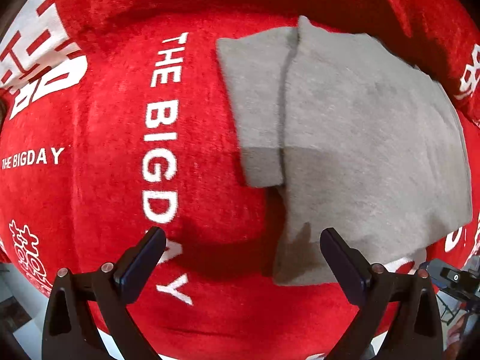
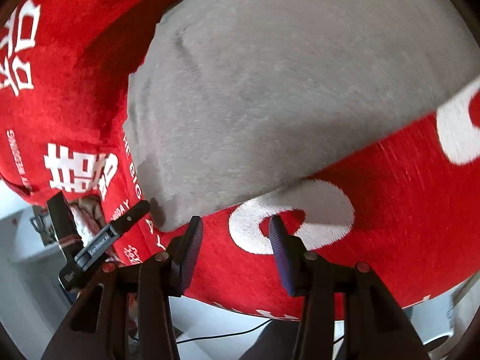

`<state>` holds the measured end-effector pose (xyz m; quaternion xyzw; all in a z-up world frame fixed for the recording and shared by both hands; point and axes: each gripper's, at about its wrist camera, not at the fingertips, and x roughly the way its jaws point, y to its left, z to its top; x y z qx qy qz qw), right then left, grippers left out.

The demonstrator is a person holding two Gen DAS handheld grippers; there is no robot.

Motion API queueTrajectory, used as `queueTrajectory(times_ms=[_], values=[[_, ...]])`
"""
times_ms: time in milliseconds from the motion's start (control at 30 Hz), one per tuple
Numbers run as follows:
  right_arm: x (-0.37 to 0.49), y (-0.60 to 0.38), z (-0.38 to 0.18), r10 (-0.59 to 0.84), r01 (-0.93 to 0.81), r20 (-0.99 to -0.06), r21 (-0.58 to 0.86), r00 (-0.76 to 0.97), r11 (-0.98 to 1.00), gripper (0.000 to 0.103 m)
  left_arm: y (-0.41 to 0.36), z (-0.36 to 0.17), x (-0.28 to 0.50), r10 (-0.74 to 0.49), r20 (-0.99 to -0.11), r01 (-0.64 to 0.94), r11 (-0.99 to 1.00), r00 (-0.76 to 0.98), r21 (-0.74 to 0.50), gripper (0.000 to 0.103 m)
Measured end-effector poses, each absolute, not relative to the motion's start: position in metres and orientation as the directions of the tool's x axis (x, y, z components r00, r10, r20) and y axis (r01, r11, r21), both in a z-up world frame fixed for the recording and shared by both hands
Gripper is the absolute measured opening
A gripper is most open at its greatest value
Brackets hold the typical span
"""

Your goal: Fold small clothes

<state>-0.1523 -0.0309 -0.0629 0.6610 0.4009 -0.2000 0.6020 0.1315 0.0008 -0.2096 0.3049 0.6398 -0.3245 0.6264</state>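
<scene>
Both tools, the left tool (image 1: 243,240) and the right tool (image 2: 235,228), have fingers apart and empty, so a careless bump could mess up the soft grey folded cloth (image 1: 360,138) on the fuzzy red blanket (image 1: 105,180).

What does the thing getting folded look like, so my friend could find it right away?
Look for the big fuzzy red cloth with white letters that covers the whole surface. Lying flat on it, beside the white words THE BIG DAY, is a plain grey knit garment, folded with one flap overlapping. It is the only grey, unprinted thing there.
</scene>
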Motion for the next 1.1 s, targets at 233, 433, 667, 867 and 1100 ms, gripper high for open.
queueTrajectory(times_ms=[233, 433, 667, 867, 1100], values=[[-0.163, -0.025, -0.081, 0.245, 0.705, -0.668, 0.699, 0.703, -0.120, 0.057, -0.013, -0.223, 0.114, -0.032, -0.998, 0.799, 0.598, -0.057, -0.065, 0.103], [-0.154, -0.018, -0.090, 0.240, 0.661, -0.621, 0.733, 0.746, -0.161, 0.057, -0.025, -0.220, 0.126, -0.044, -0.996, 0.789, 0.608, -0.071, -0.083, 0.103], [-0.137, -0.016, -0.093, 0.216, 0.607, -0.569, 0.767, 0.794, -0.210, 0.057, -0.032, -0.231, 0.137, -0.055, -0.993, 0.769, 0.629, -0.105, -0.116, 0.103], [-0.119, -0.018, -0.102, 0.215, 0.580, -0.539, 0.778, 0.814, -0.244, 0.057, -0.025, -0.240, 0.155, -0.139, -0.968, 0.710, 0.659, -0.210, -0.249, 0.103], [-0.100, -0.018, -0.113, 0.176, 0.517, -0.487, 0.795, 0.856, -0.315, 0.058, -0.024, -0.252, 0.190, -0.209, -0.946, 0.633, 0.705, -0.247, -0.321, 0.103]])
